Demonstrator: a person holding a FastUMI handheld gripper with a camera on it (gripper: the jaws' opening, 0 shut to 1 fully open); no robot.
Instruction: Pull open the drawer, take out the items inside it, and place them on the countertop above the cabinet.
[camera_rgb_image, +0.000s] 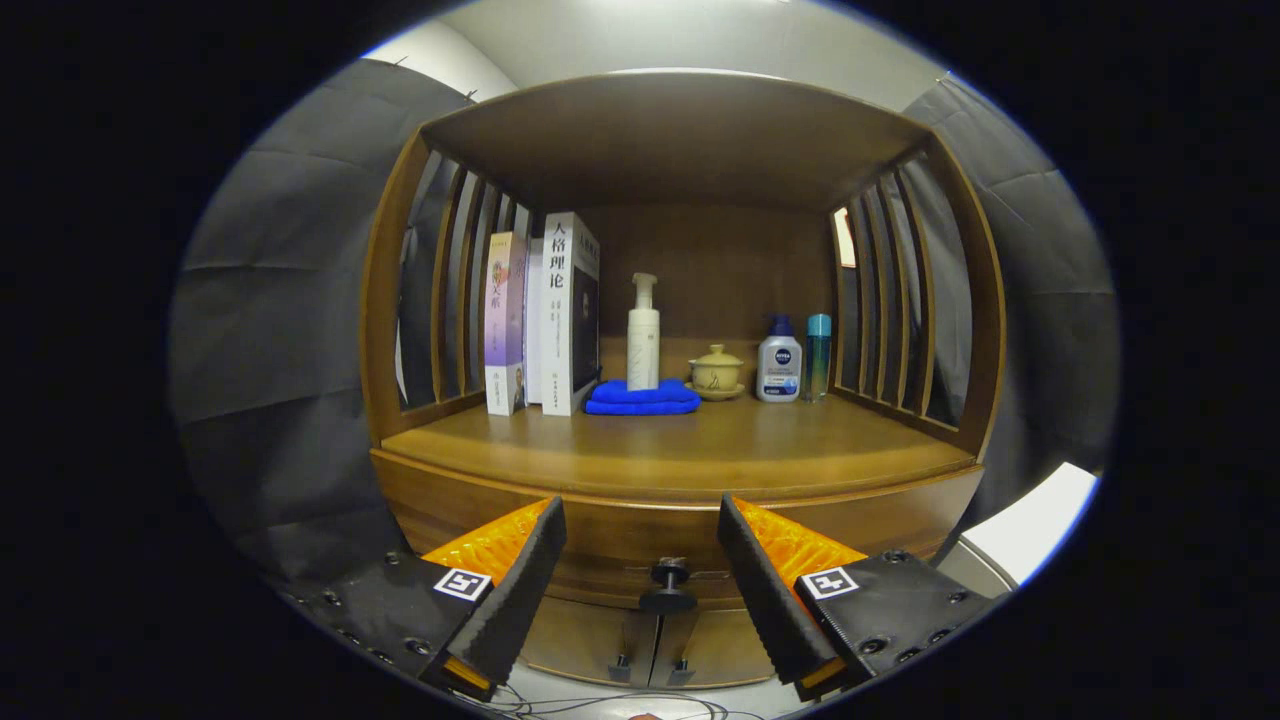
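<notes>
1. Gripper (640, 560): jaws spread wide, nothing between the pads, holding nothing.
2. Landmark is the drawer knob (668, 585). It sits in the gap between the two fingers, just ahead of them, roughly centred.
3. Drawer (640, 525) is the curved wooden front the knob is mounted on. It looks fully closed, so the contents are hidden; can't tell what's inside.
4. Directly above the knob: the tabletop (680, 450), target for the items. Its front strip is bare wood.
5. Further back above the knob, along the rear of the tabletop: books (545, 320) off to one side, pump bottle (643, 335) standing on a folded blue cloth (642, 397), lidded cup (716, 372), two small bottles (790, 360) off to the other side.
6. Below the knob: two cabinet doors (650, 645) with small pulls of their own. Not the target.
7. Handling judgement: knob is small, hard, round, likely slick. Pinch on the narrow stem behind the disc so the head blocks slip-off.
8. Solid wood drawer, probably heavy-ish and stiff. Pull straight out, no twist, or it may bind.
9. Step in hand: closing on the knob. Task barely begun.
</notes>
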